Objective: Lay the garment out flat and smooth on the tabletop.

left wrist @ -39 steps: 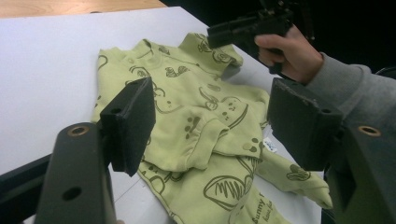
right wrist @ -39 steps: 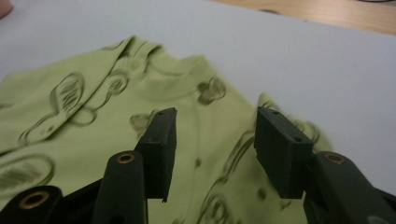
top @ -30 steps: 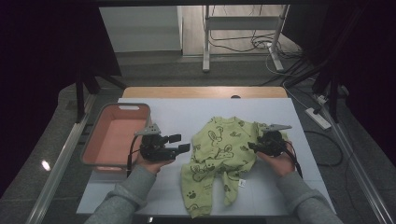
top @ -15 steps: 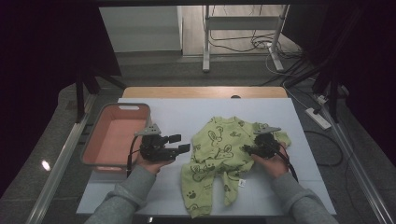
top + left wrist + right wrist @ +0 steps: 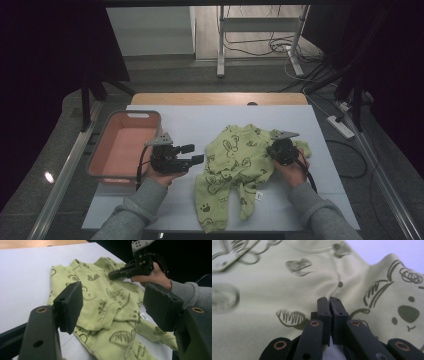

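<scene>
A light green baby romper (image 5: 235, 165) printed with dark animal drawings lies rumpled on the white table (image 5: 190, 120), right of centre and toward the near edge, its legs trailing nearest the person. The right gripper (image 5: 272, 149) sits on the romper's right shoulder area, and in the right gripper view its jaws have just been closing and now meet on a small pucker of fabric (image 5: 329, 296) (how many layers are caught cannot be told). The left gripper (image 5: 196, 153) hovers just left of the garment with its jaws standing wide and nothing between them. A pink bin (image 5: 125, 147) waits at the far left of the table. The risk I see lies in that thin pinch: if the right hand lifts or pulls quickly, the slight fold could slide out of the pads, or only the top layer could rise while the rest drags and bunches further. Were the left gripper to grab a sleeve instead of the body, the romper would probably twist rather than spread flat.
</scene>
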